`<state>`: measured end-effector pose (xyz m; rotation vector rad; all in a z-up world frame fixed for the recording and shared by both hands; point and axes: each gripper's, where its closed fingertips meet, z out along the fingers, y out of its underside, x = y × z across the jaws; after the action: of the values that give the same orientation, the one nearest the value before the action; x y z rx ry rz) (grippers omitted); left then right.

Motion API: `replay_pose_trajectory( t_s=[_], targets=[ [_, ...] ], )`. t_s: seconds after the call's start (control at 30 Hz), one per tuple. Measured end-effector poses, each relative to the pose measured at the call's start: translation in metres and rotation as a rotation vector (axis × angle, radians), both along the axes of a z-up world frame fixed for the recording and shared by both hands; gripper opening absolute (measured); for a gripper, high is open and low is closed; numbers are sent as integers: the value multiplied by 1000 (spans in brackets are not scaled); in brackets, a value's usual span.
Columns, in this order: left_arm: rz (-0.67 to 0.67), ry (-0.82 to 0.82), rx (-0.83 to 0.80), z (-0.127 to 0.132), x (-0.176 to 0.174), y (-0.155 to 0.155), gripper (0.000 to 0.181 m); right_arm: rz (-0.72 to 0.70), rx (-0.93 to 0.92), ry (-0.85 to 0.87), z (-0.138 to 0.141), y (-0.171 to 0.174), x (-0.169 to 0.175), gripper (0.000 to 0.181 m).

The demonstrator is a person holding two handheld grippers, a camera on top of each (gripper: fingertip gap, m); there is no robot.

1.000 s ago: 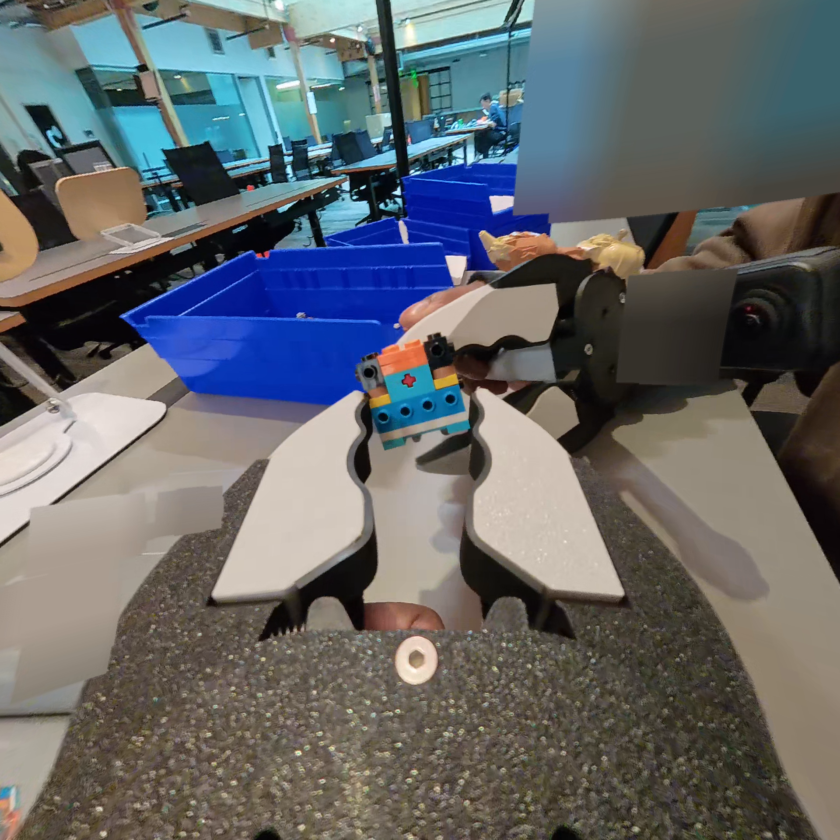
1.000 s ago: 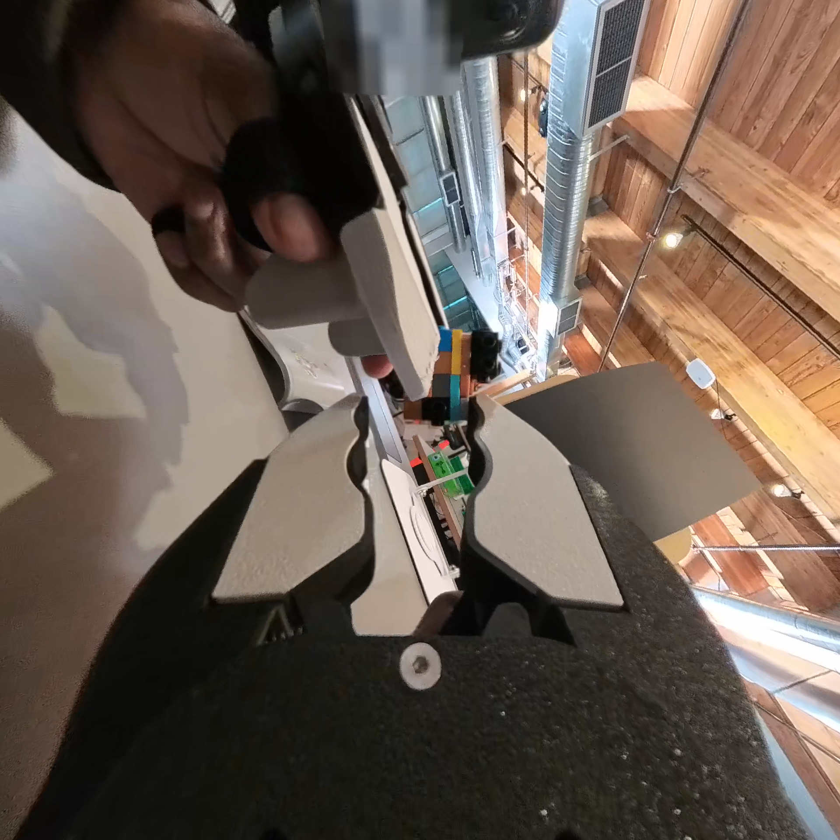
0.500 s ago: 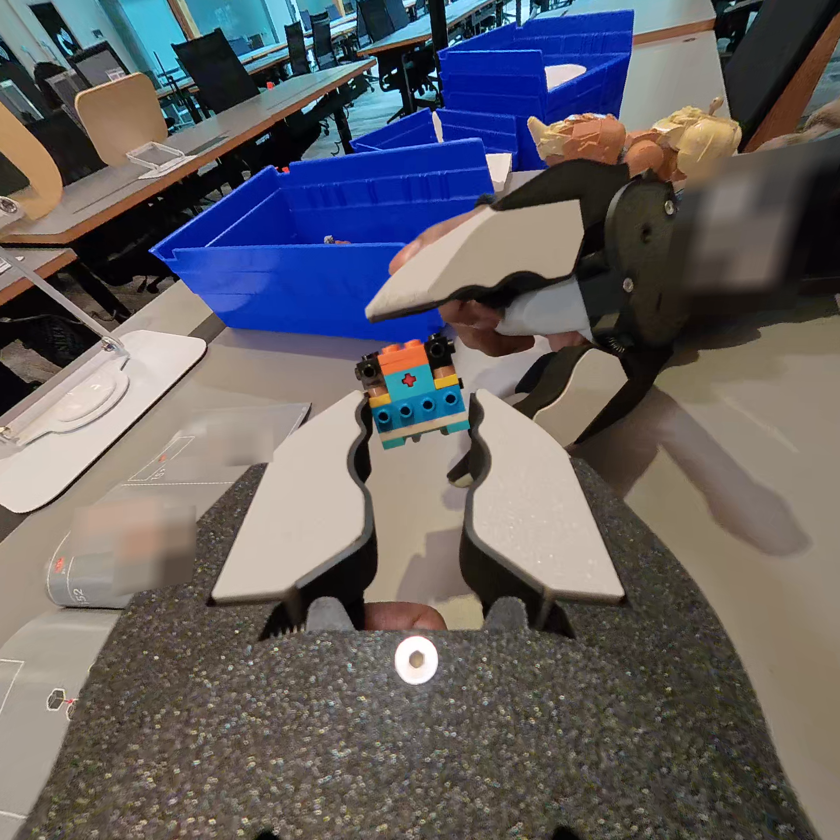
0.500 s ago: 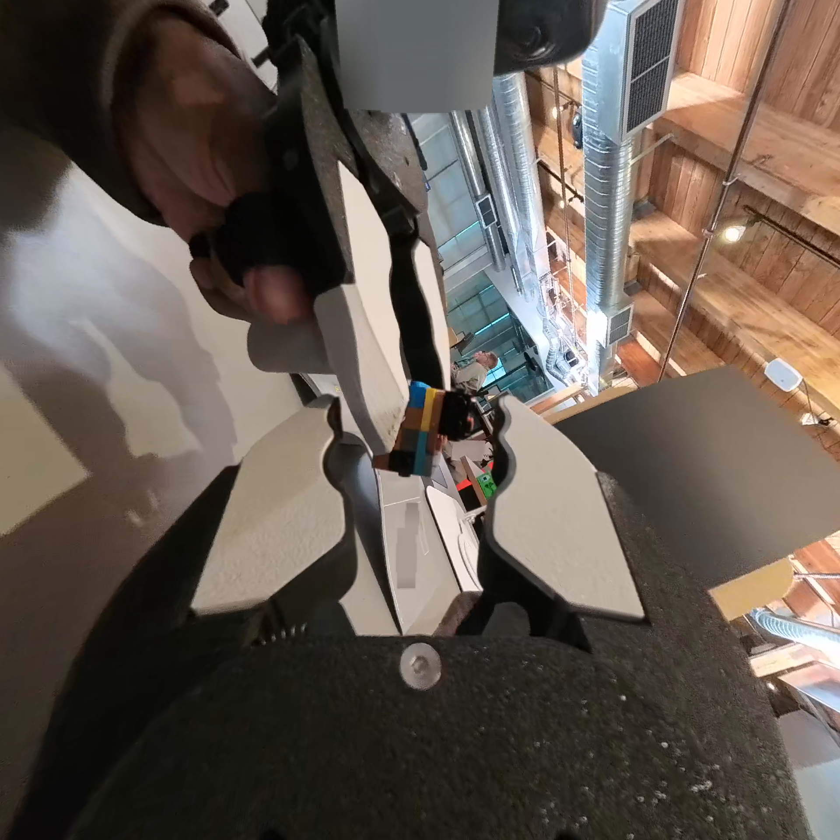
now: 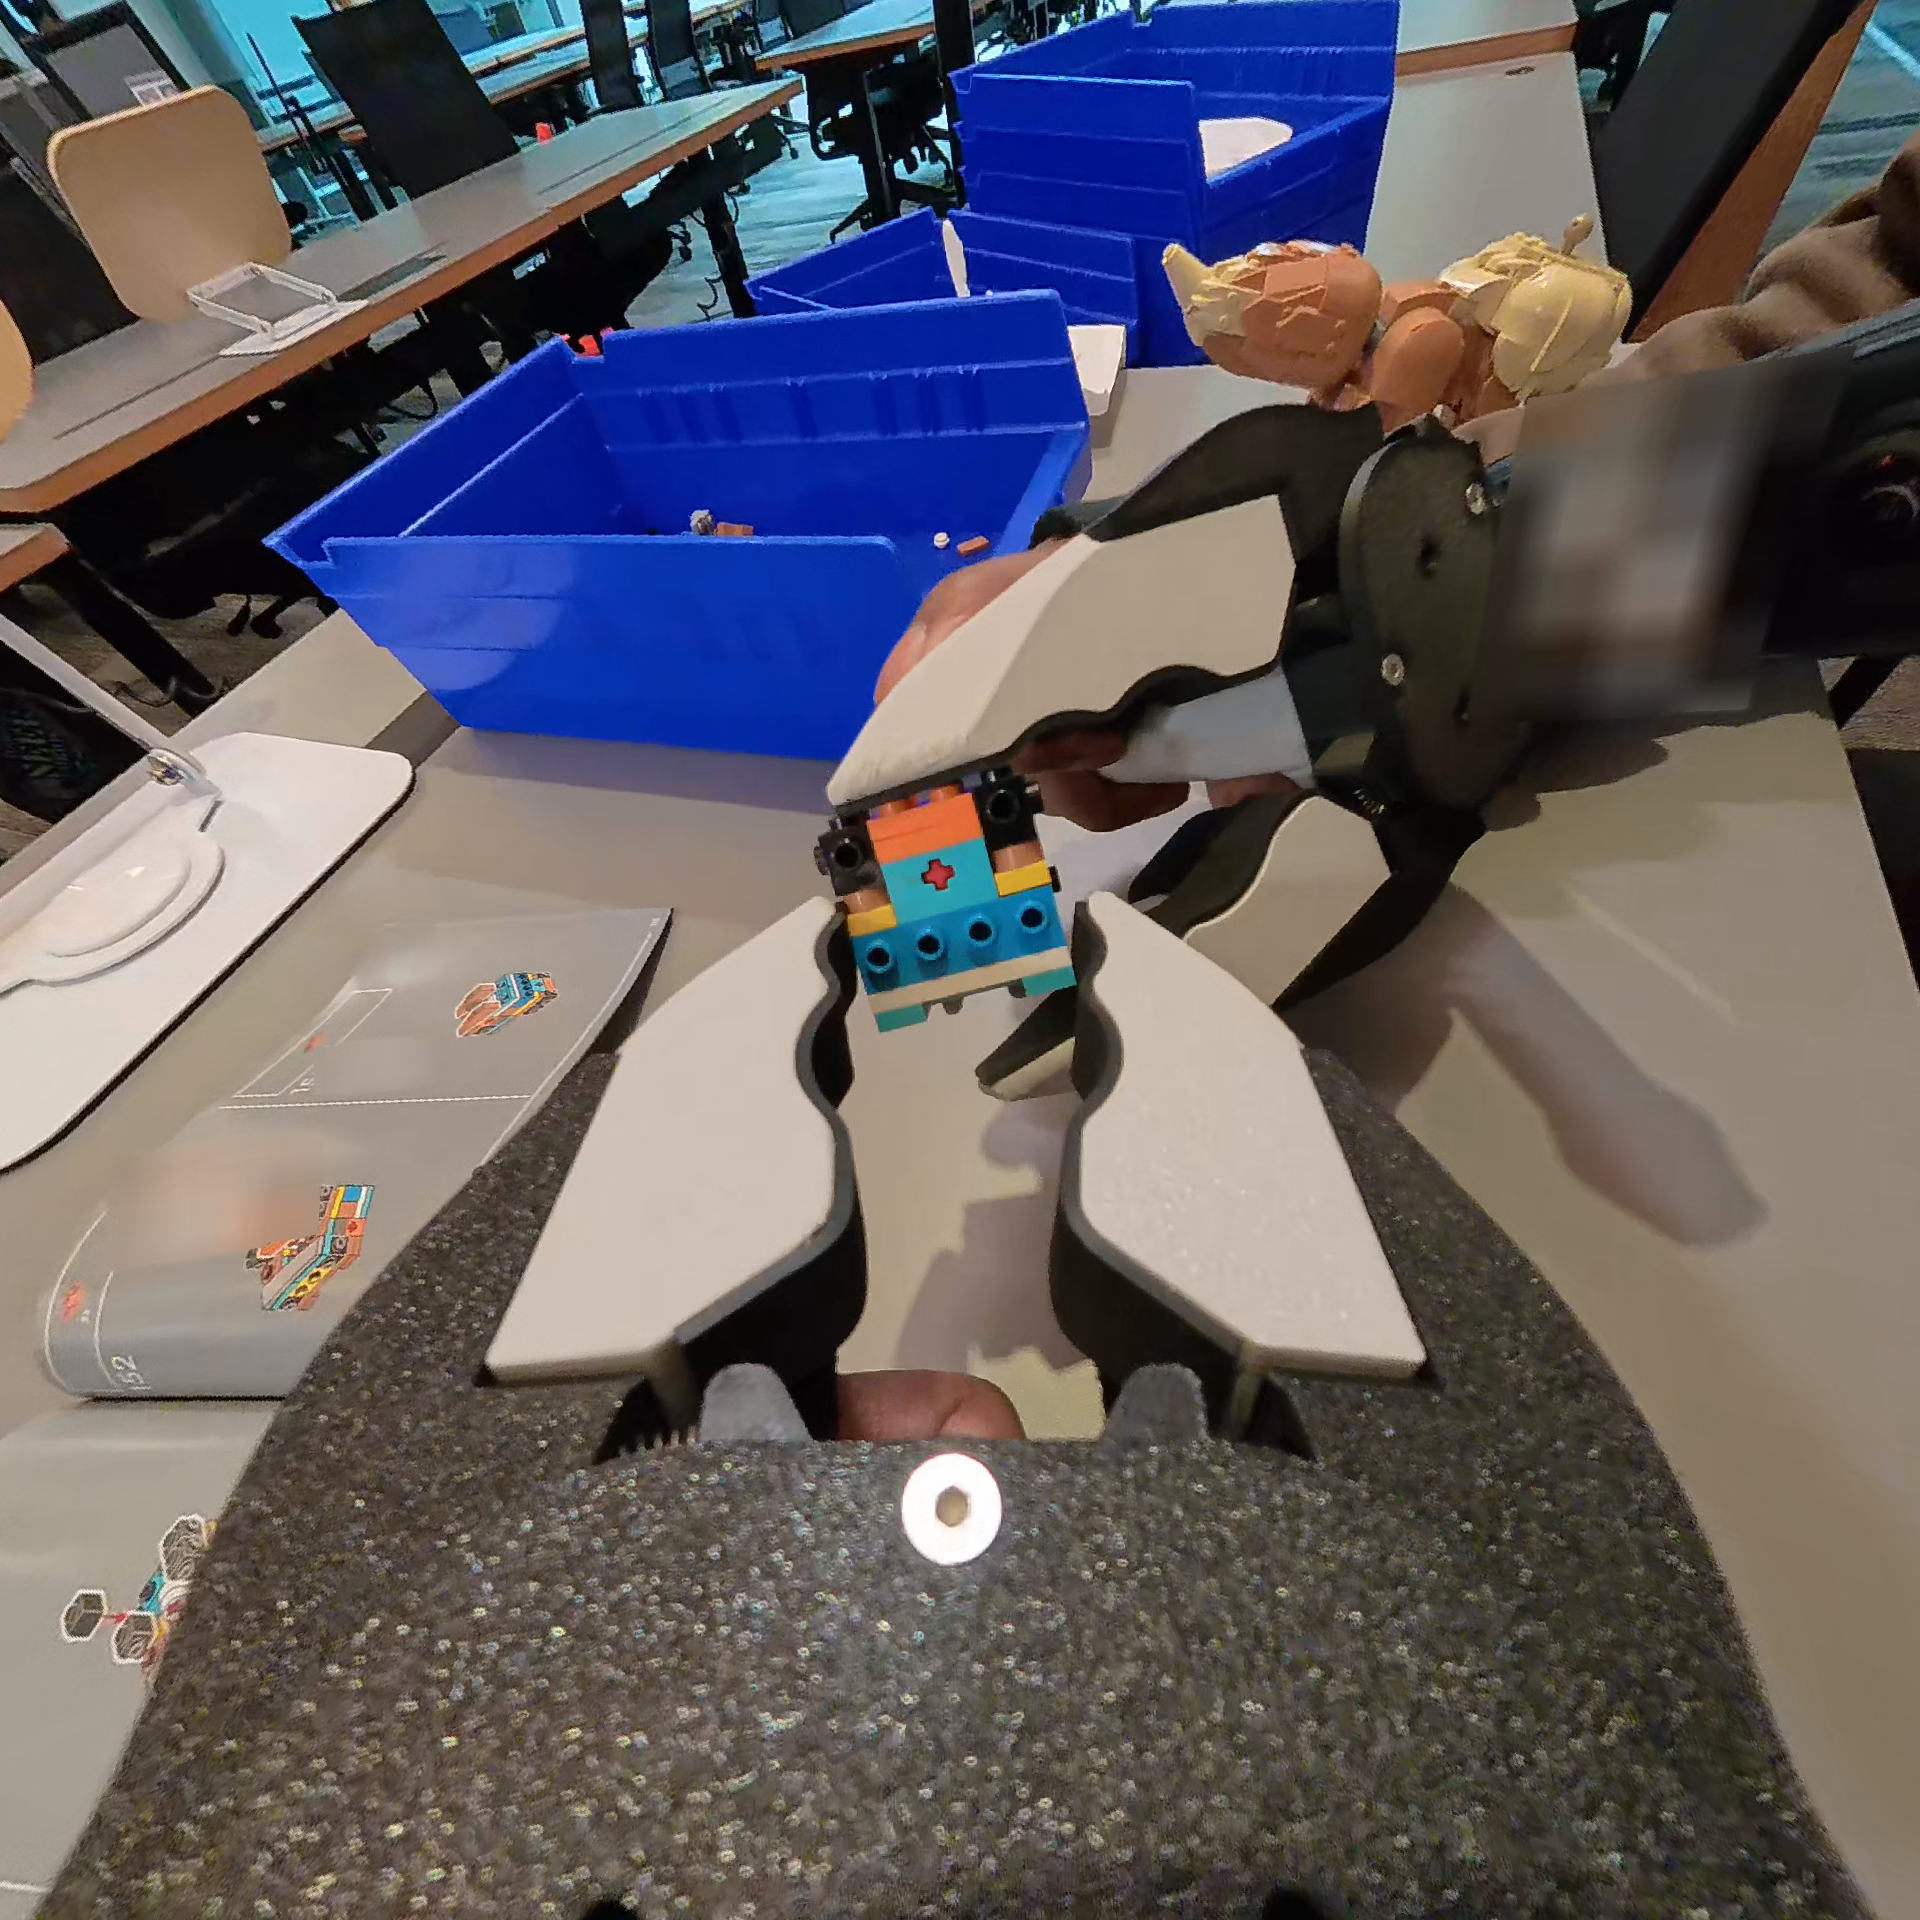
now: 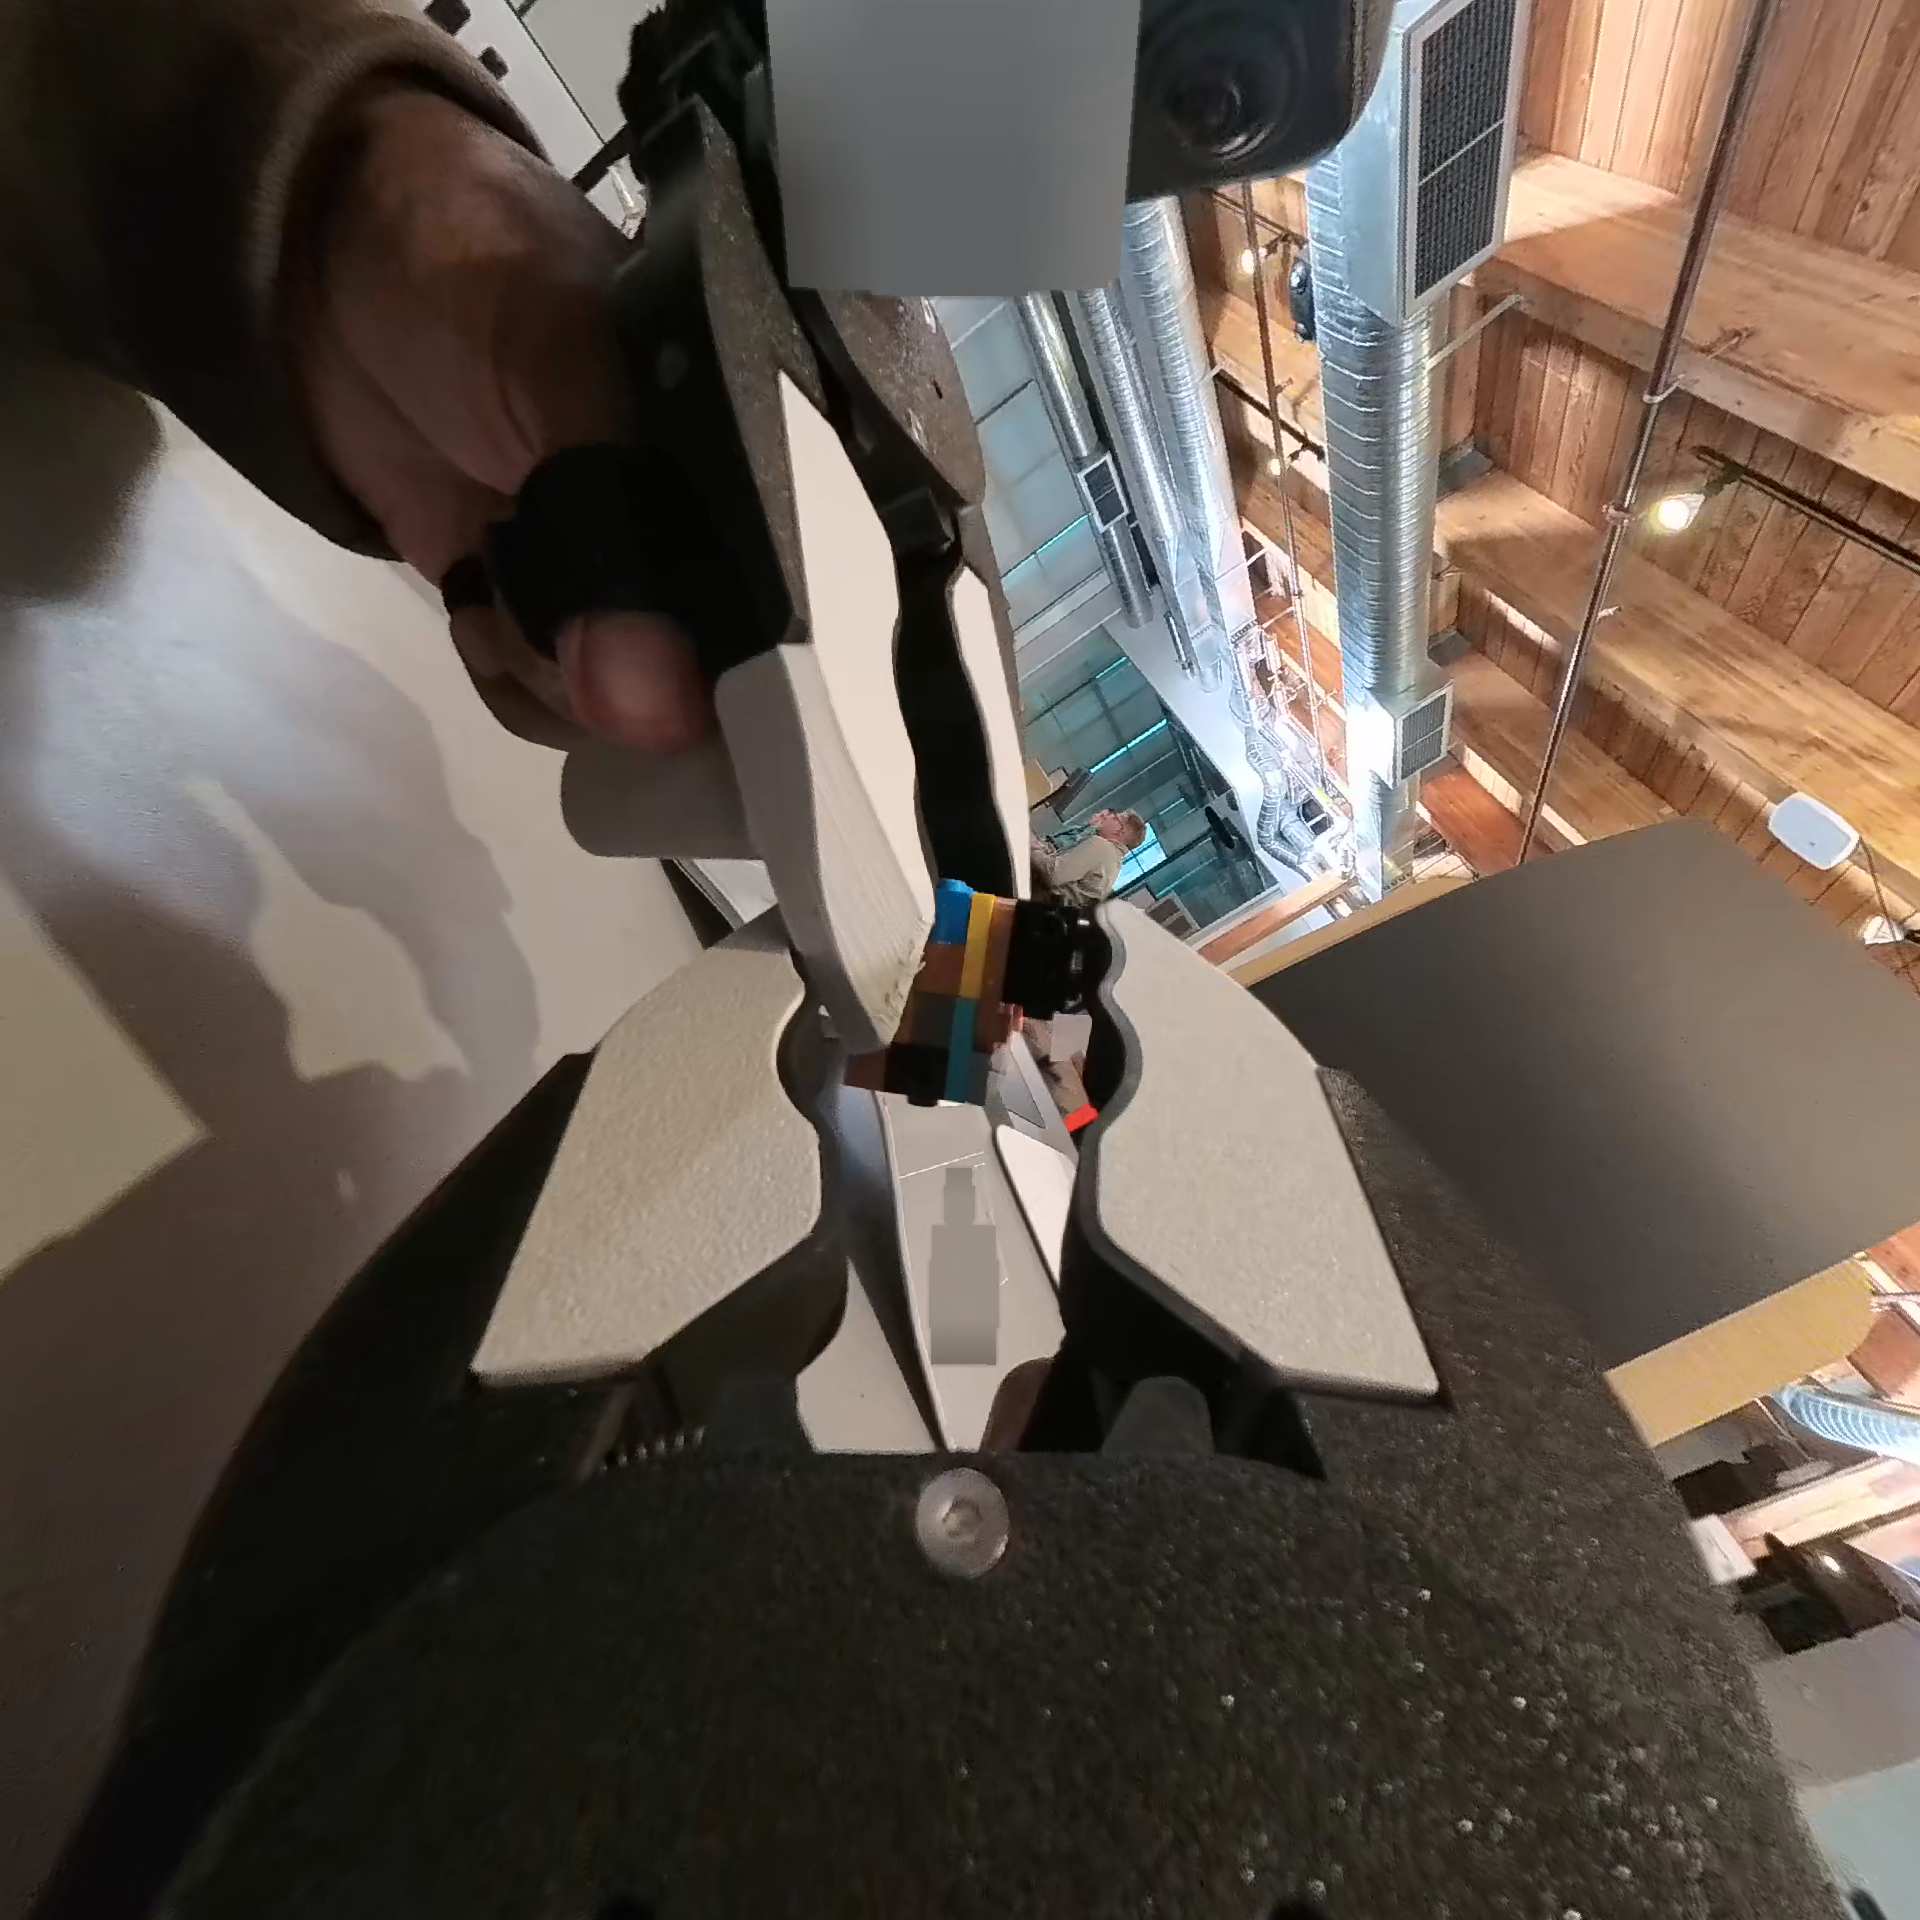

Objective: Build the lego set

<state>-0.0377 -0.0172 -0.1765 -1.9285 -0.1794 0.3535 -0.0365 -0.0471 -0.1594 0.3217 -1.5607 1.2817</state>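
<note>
The lego model [image 5: 951, 914], a small blocky stack of glossy plastic bricks in teal, orange, yellow, black and a pale base strip, with a row of round holes across its teal face and a red cross above them, sits pinched at the tips of the left gripper [image 5: 954, 940], lifted above the counter [image 5: 1621, 977]. That gripper's jaws are closed on the model's two sides; its fingers [image 5: 707, 1122] are flat, matt grey plates with wavy inner edges, set into a speckled black foam-like body. From the right, the right gripper [image 5: 961, 914] reaches in with its jaws spread wide: the upper grey finger lies flat on the model's studded top, the lower one is near the counter below it. In the right wrist view the model [image 6: 961, 997] stands between that gripper's own parted fingers [image 6: 665, 1174], touching the far one. On the smooth grey counter to the left lies a curled instruction booklet [image 5: 343, 1122] and a white rounded plate [image 5: 156, 883]. Farther back stands a blue plastic bin [image 5: 665, 582] holding a few loose pieces, then a tan and orange figure [image 5: 1382, 312] and more stacked blue bins [image 5: 1174, 135].
</note>
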Motion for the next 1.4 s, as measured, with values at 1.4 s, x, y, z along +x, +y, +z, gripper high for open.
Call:
replay_pose_trajectory(
  t_s=[1.4],
  targets=[
    [-695,-533,990,71,33,-42,40,174,-237,-258,21,22,21,58]
  ],
)
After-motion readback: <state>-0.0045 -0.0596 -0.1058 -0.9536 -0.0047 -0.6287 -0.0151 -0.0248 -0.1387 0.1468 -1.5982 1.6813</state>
